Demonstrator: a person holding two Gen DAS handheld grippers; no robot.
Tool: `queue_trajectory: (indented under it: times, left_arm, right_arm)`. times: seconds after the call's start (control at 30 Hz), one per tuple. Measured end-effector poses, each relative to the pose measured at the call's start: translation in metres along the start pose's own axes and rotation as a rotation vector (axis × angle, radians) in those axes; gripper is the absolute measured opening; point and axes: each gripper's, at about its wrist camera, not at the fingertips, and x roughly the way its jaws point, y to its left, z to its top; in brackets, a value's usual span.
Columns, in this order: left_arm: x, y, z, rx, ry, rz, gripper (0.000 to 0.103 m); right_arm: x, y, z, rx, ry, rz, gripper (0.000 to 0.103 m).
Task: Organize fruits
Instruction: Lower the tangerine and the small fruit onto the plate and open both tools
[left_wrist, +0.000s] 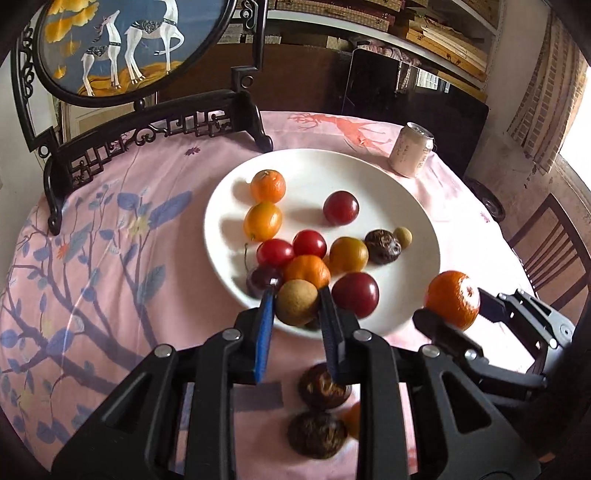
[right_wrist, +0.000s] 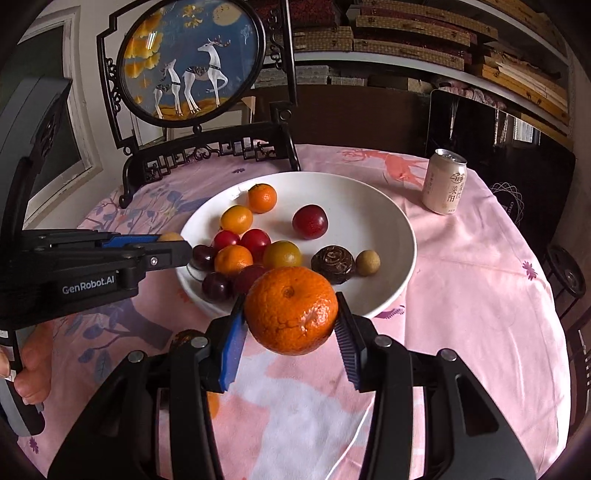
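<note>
A white plate (left_wrist: 369, 173) (right_wrist: 369, 206) holds several small fruits: oranges, red and dark plums, yellow ones and a dark wrinkled one. My left gripper (left_wrist: 297, 301) is shut on a tan longan (left_wrist: 295, 302) above the plate's near rim; it also shows in the right wrist view (right_wrist: 173, 242). My right gripper (right_wrist: 291, 314) is shut on a large orange (right_wrist: 291, 310) just in front of the plate; it shows at the right in the left wrist view (left_wrist: 452, 304). Two dark wrinkled fruits (left_wrist: 321, 386) and a small orange (left_wrist: 352, 419) lie on the cloth under my left gripper.
A pink floral cloth (right_wrist: 461, 295) covers the round table. A drink can (left_wrist: 410, 149) (right_wrist: 445, 181) stands right of the plate. A dark wooden screen with a deer painting (left_wrist: 122, 44) (right_wrist: 192, 66) stands behind it. Chairs sit beyond the table's right edge.
</note>
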Motion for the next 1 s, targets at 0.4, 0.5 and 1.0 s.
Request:
queue_trajectory:
  times: [0.4, 0.5, 1.0]
  left_arm:
    - [0.022, -0.005, 0.018, -0.033, -0.029, 0.044, 0.072]
    - [0.009, 0.002, 0.006, -0.044, -0.023, 0.054, 0.076]
    - [-0.063, 0.034, -0.103, -0.081, 0.016, 0.047, 0.088]
  right_arm:
    - [0.012, -0.013, -0.001, 0.048, -0.010, -0.008, 0.058]
    - [-0.004, -0.012, -0.008, 0.047, -0.009, 0.011, 0.059]
    - [-0.034, 0.042, -0.083, -0.113, 0.155, 0.063, 0.060]
